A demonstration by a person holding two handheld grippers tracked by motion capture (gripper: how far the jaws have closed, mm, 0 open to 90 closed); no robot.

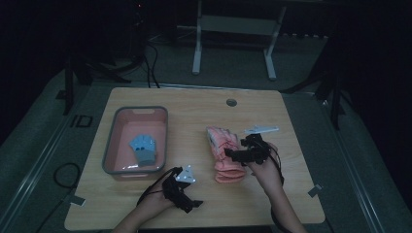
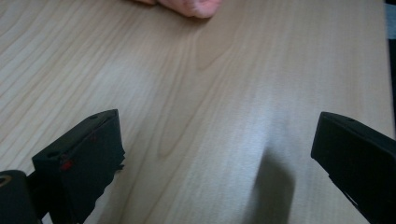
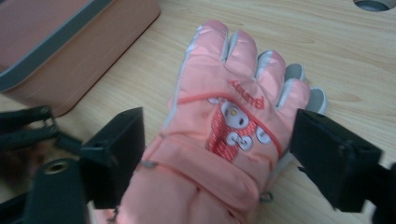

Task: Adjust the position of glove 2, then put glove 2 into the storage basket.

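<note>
Right claw [image 3: 217, 154] released, jaws spread astride the pink glove [image 3: 224, 126], not pinching it. Advise closing squarely across the cuff. Left claw [image 2: 217, 154] released, idle.

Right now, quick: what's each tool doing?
Left tool: open, holding nothing, over bare table.
Right tool: open, straddling the pink glove, not gripping it.

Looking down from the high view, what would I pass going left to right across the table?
Pink bin with a blue glove inside → left gripper → pink glove → right gripper, its jaws open at the glove's right side.
</note>
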